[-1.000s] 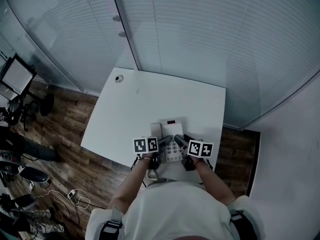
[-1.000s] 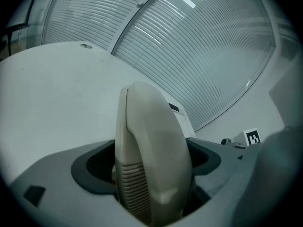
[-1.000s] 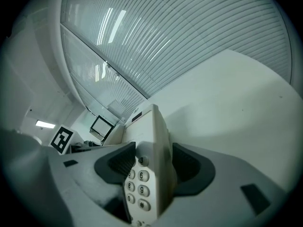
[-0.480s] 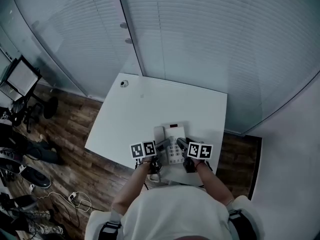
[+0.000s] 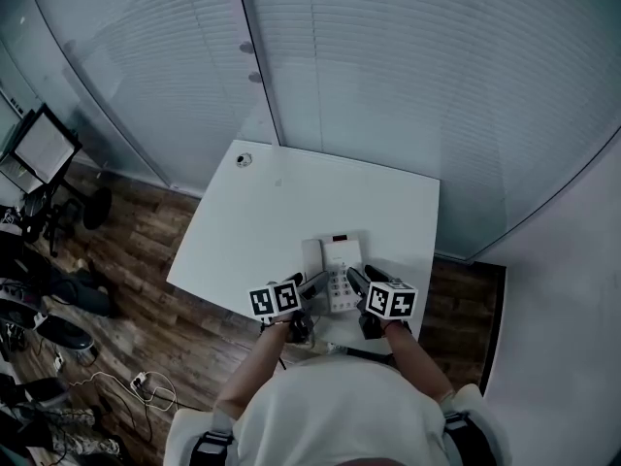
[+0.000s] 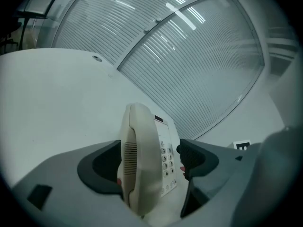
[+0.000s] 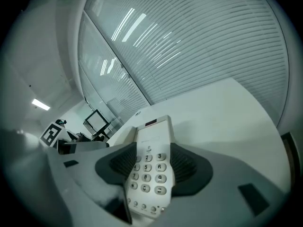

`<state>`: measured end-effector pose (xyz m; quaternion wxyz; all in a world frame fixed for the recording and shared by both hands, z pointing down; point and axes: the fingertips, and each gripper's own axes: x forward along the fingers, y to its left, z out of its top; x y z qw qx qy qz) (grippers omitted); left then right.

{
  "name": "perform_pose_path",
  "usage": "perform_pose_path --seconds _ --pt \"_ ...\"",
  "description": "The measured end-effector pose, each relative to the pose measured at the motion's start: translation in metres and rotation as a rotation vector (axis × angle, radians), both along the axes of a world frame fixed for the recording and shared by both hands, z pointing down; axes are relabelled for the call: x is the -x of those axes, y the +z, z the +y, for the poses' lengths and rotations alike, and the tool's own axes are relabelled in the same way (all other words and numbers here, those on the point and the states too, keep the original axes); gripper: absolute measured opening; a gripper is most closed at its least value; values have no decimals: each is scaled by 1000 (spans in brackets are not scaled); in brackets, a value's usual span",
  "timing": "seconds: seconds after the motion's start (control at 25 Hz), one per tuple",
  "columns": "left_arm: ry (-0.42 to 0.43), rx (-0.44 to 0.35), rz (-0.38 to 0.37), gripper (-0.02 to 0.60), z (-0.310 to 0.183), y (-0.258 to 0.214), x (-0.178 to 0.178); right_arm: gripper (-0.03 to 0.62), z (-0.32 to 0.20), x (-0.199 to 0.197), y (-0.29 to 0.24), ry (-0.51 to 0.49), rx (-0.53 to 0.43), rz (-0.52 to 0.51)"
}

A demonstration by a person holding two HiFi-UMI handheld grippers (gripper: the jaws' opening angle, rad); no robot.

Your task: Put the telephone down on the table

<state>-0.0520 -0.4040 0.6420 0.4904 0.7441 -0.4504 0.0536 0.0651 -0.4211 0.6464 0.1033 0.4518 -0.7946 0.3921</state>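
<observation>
Clamping telephone (image 5: 339,263), left gripper (image 6: 150,167) jaws at handset (image 6: 136,150), right gripper (image 7: 154,167) jaws across keypad (image 7: 149,176), keys 3, 6, 9

Telephone (image 5: 339,270) btwn L gripper (image 5: 312,282) & R gripper (image 5: 355,280)

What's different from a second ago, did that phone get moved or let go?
Very little. The left gripper and right gripper drifted slightly back toward the person. The telephone seems to sit where it was, near the front edge of the table. No release shows: the right gripper's jaws clamp the keypad, and the handset stands between the left gripper's jaws.
</observation>
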Motion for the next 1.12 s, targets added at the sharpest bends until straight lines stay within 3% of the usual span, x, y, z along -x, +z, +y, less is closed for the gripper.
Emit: perform_pose_path --seconds 0.08,0.2,0.32,0.4,0.56,0.84,1.12 --pt "-13 -18 -15 354 5 0 6 225 6 2 -4 8 -21 1" --pt "-31 -35 -29 314 15 -7 15 201 18 9 -14 21 -34 -14" --pt "-66 -52 -94 147 25 -15 28 164 32 17 -26 15 -42 -17" --pt "-75 -63 -110 102 33 -21 35 127 42 23 -33 14 -50 -18" --pt "-82 -77 -125 58 54 -29 49 73 63 37 -43 18 -54 -17" --pt "-87 -100 -181 21 91 -34 68 46 104 52 -49 27 -54 -23" --pt "-86 -104 -132 21 135 -36 78 34 143 61 -57 45 -79 -27"
